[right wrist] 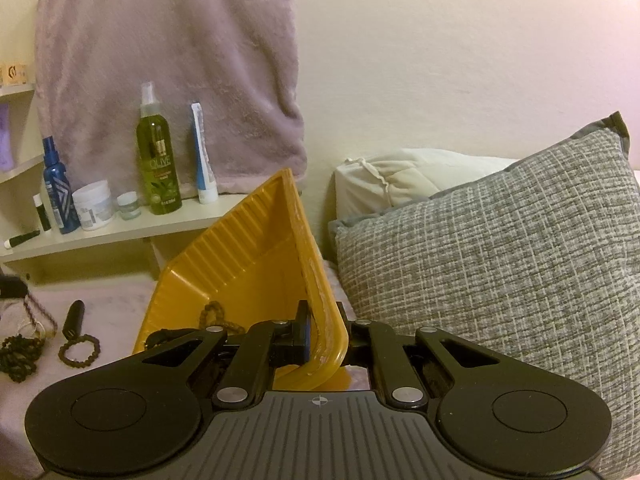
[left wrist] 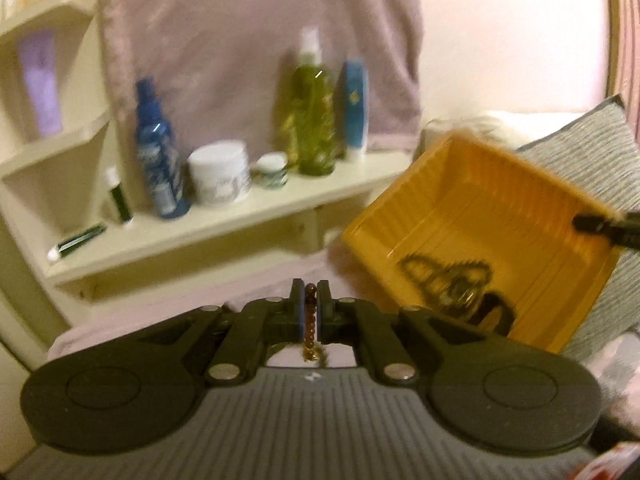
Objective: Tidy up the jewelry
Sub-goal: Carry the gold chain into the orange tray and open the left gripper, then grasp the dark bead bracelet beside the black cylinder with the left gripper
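Observation:
My left gripper [left wrist: 311, 300] is shut on a brown beaded bracelet [left wrist: 310, 322], held above the bed, left of a yellow tray [left wrist: 472, 216]. The tray is tilted up and holds dark beaded jewelry [left wrist: 444, 276]. My right gripper [right wrist: 322, 330] is shut on the tray's rim [right wrist: 320, 312]; its finger shows in the left wrist view [left wrist: 600, 226]. A dark bead bracelet [right wrist: 80, 350], a dark bead necklace [right wrist: 18, 356] and a small black tube [right wrist: 72, 320] lie on the pink bedcover at the left.
A cream shelf [right wrist: 120, 232] holds bottles and jars, among them a green olive spray bottle [right wrist: 158, 160]. A pink towel [right wrist: 168, 60] hangs behind it. A grey pillow [right wrist: 500, 240] and a white pillow [right wrist: 400, 176] lie to the right.

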{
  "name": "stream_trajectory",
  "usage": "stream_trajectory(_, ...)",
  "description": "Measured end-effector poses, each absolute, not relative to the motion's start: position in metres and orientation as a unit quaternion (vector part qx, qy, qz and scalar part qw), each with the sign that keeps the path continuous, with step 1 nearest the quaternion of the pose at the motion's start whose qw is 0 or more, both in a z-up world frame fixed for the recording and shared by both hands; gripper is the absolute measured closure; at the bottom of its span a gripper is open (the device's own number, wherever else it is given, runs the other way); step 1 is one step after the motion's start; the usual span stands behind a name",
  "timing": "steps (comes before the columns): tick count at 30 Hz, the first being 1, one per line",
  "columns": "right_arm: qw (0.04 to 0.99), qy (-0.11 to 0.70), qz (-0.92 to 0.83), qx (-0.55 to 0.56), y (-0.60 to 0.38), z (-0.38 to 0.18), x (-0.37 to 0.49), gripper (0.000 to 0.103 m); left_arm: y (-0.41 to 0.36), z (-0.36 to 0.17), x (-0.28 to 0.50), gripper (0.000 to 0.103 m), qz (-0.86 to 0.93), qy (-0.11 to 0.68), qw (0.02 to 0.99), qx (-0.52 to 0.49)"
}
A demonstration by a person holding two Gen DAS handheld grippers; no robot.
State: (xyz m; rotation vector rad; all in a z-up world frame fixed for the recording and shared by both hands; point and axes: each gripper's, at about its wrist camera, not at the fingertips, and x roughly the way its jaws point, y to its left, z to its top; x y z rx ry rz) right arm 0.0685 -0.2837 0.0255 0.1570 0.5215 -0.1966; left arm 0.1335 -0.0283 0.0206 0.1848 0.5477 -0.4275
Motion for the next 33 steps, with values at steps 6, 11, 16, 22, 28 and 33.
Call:
stream_trajectory(6, 0.959, 0.256, -0.096, 0.078, -0.284, 0.025, 0.068, 0.094, -0.067, 0.041, 0.135, 0.099, -0.260, 0.251, 0.929, 0.086)
stream_trajectory(11, 0.958, 0.256, -0.096, 0.080, -0.284, 0.025, 0.068, 0.094, -0.101, 0.045, 0.134, 0.099, -0.305, 0.248, 0.916, 0.085)
stream_trajectory(16, 0.958, 0.256, -0.096, 0.084, -0.285, 0.025, 0.067, 0.094, -0.133, 0.041, 0.134, 0.099, -0.343, 0.254, 0.900, 0.088)
stream_trajectory(22, 0.958, 0.255, -0.095, 0.089, -0.286, 0.025, 0.067, 0.094, -0.160, 0.030, 0.131, 0.099, -0.364, 0.267, 0.887, 0.100)
stream_trajectory(28, 0.958, 0.255, -0.096, 0.092, -0.285, 0.025, 0.066, 0.094, -0.171, 0.014, 0.134, 0.099, -0.371, 0.286, 0.878, 0.099)
stream_trajectory(33, 0.958, 0.255, -0.096, 0.093, -0.285, 0.025, 0.065, 0.094, -0.176, 0.005, 0.139, 0.094, -0.369, 0.300, 0.875, 0.095)
